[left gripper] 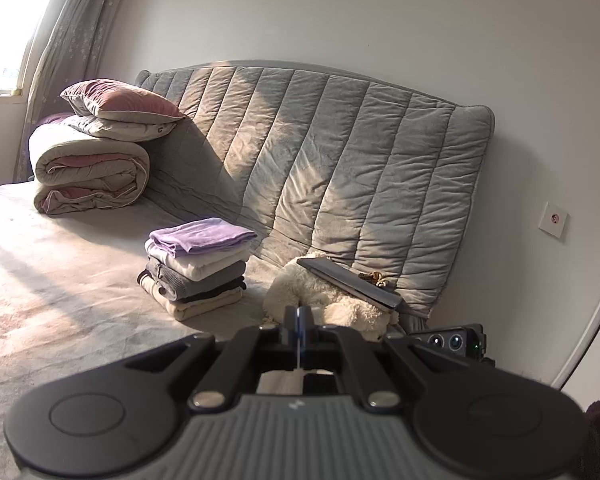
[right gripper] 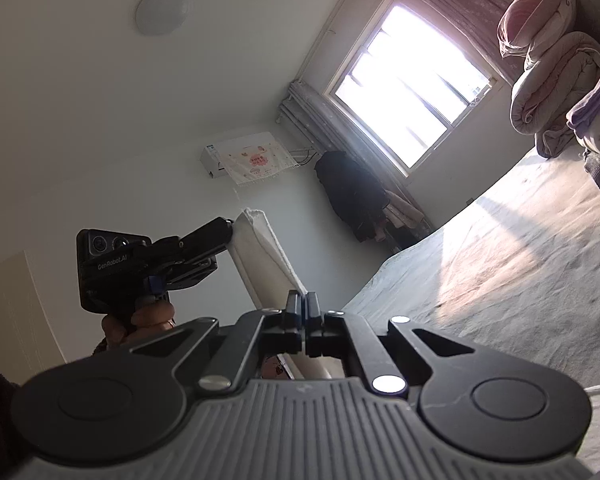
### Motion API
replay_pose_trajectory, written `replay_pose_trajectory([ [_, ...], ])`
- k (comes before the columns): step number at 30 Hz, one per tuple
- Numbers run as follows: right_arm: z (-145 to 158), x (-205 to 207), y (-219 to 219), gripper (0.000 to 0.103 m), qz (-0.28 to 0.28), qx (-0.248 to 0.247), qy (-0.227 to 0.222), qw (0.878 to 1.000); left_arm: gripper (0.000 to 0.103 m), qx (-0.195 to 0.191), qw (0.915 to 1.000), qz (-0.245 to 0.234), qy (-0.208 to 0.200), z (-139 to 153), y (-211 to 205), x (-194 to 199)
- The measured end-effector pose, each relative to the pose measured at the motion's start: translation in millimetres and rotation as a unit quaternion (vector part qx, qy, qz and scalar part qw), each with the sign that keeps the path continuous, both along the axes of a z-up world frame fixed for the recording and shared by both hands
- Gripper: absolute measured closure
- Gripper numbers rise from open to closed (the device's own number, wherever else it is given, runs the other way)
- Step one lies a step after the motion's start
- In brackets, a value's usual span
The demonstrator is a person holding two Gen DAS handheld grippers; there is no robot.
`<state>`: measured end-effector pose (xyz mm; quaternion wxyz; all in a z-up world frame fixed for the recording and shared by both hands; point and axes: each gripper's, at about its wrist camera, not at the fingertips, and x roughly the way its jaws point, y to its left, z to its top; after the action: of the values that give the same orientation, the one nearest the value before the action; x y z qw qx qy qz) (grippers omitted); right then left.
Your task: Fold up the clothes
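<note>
Right tool (right gripper: pixel 305 300) is pinched together on the near end of a white folded garment (right gripper: pixel 266 252), cloth edge showing btwn the tips. Left tool (right gripper: pixel 230 226), seen across in the right wrist view w/ a hand (right gripper: pixel 140 320) under it, clamps the far upper end of the same garment, so the piece hangs stretched btwn the two tools, lifted clear of the bed (right gripper: pixel 500 260). In the left wrist view the left tool's tips (left gripper: pixel 299 316) sit tight together w/ a thin pale strip of cloth below them. Garment looks light, soft, thin, prob. cotton-like; it'll sag and slip if gripped only by one layer, so best hold is at corners/hem thru all layers, keeping it taut. Beyond, far left on the bed, a stack of folded clothes (left gripper: pixel 198 268) w/ a purple piece on top, likely where this one ends up. Right of the stack a cream plush toy (left gripper: pixel 332 300) w/ a dark flat case (left gripper: pixel 352 284) on it, leaning by the grey quilted headboard (left gripper: pixel 340 160). Rolled duvet and pillows (left gripper: pixel 96 152) far left near the window.
</note>
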<state>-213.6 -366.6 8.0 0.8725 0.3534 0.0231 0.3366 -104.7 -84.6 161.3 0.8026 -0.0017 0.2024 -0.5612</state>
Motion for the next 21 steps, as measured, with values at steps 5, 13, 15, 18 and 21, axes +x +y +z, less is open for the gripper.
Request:
replay_pose_trajectory([
  [5,-5,-18,-18,0.101,-0.023,-0.013,0.025,0.999,0.103,0.019,0.9998,0.004,0.000,-15,-25,12],
  [13,-6,-39,-42,0.101,-0.068,-0.037,0.067,0.995,0.103,0.063,0.9976,-0.020,0.020,-53,-102,24],
  [15,-8,-42,-50,0.101,-0.082,-0.039,0.085,0.992,0.103,0.068,0.9969,-0.027,0.027,-65,-119,26],
  [18,-15,-44,-65,0.101,-0.107,-0.042,0.123,0.986,0.103,0.085,0.9952,-0.033,0.037,-86,-144,28],
  [21,-31,-42,-82,0.102,-0.126,-0.042,0.189,0.973,0.103,0.110,0.9922,-0.032,0.049,-110,-167,31],
])
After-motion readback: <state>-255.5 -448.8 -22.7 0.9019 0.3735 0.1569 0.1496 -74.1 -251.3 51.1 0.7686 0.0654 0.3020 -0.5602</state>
